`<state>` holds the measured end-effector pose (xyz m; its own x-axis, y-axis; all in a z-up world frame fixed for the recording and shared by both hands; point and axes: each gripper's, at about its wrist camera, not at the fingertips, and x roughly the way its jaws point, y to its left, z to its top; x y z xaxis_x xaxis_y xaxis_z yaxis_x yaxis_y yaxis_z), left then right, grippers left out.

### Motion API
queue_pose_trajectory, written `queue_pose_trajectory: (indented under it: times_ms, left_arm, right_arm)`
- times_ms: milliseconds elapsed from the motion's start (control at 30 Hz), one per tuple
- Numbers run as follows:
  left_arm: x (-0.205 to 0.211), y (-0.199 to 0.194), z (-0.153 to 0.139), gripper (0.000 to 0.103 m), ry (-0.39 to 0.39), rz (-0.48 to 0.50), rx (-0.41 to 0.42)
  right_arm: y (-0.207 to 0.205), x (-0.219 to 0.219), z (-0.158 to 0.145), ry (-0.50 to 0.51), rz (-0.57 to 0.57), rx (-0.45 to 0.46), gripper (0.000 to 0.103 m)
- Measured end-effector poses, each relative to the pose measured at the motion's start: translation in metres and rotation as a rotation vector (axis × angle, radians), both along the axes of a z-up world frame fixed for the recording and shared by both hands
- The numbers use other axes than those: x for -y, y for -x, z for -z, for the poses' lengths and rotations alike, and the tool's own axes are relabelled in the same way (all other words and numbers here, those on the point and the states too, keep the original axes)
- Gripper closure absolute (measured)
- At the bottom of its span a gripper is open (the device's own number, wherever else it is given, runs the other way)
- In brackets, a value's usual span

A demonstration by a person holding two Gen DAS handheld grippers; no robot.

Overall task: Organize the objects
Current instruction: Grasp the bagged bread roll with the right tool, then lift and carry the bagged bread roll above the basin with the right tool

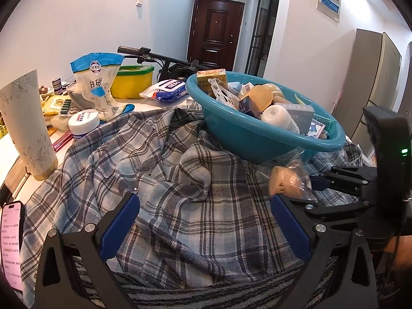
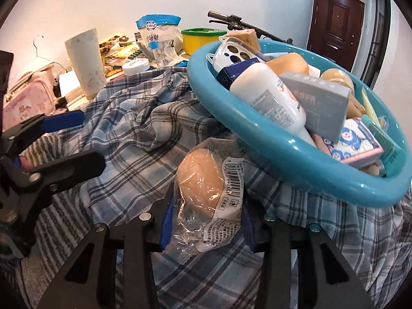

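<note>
Bagged bun (image 2: 203, 195) sits clamped in your right tool (image 2: 206, 221) beside the teal basin (image 2: 296, 170), your left tool (image 1: 206, 226) spread open above the plaid shirt (image 1: 167, 167).

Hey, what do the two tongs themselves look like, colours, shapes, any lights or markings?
Both look alike: the left tongs and the right tongs have black angular frames with triangular cut-outs and round silver bolts. Their fingers carry flat blue pads. In the left view, the right tool's black body shows a small green light. No sleeves or printed markings can be made out.
</note>
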<state>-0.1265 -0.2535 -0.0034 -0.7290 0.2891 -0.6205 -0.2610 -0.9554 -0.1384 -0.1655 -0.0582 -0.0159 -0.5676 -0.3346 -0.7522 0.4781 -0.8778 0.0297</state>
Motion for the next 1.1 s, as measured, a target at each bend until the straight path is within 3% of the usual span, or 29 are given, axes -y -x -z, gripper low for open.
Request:
queue_pose_trajectory:
  times_ms: [200, 333, 533, 733, 833, 933, 1100]
  left_arm:
    - [0.0, 0.0, 0.0, 0.0, 0.003, 0.001, 0.0]
    - [-0.002, -0.001, 0.0, 0.0, 0.008, 0.005, -0.006]
    - [-0.004, -0.003, 0.0, 0.0, 0.014, 0.011, -0.01]
    - [-0.007, -0.004, -0.002, 0.0, 0.022, 0.014, -0.021]
    - [-0.009, -0.015, -0.011, 0.0, 0.036, 0.003, -0.102]
    - [-0.016, -0.033, -0.023, 0.0, 0.049, 0.021, -0.232]
    - [-0.03, -0.035, -0.023, 0.0, 0.077, 0.105, -0.24]
  right_arm:
    - [-0.018, -0.007, -0.016, 0.031, 0.015, -0.073, 0.061]
    - [-0.028, -0.003, -0.029, 0.004, 0.027, -0.184, 0.061]
    - [-0.044, -0.002, -0.04, 0.05, -0.01, -0.256, 0.061]
    - [-0.058, -0.018, -0.051, 0.097, 0.045, -0.344, 0.061]
    - [-0.063, -0.025, -0.054, 0.073, 0.108, -0.387, 0.061]
    - [-0.073, -0.025, -0.056, -0.015, 0.191, -0.416, 0.06]
    - [-0.098, -0.051, -0.07, 0.056, 0.308, -0.458, 0.06]
